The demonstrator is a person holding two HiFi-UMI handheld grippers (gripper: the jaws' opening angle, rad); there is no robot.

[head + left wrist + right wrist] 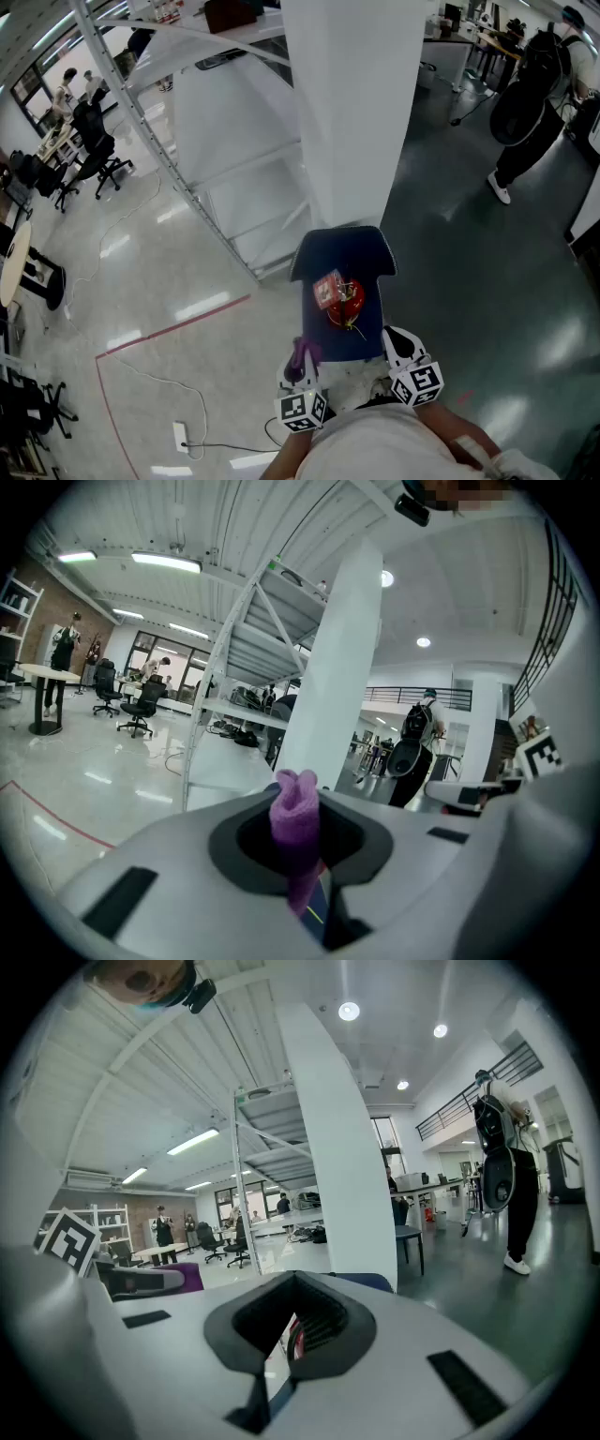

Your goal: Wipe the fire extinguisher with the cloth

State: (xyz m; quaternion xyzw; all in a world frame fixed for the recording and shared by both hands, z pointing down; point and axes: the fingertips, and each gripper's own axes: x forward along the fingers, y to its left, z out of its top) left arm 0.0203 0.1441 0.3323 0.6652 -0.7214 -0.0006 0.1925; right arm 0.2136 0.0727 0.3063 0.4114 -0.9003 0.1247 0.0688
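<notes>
A red fire extinguisher with a white label lies on the seat of a dark blue chair just ahead of me in the head view. My left gripper hovers at the seat's near left corner, shut on a purple cloth that stands up between its jaws. My right gripper is at the seat's near right corner, shut and empty. A sliver of the red extinguisher shows through the jaw opening in the right gripper view.
A wide white pillar rises right behind the chair. A white metal stair frame stands to its left. A power strip with cable lies on the floor at left. A person walks at far right.
</notes>
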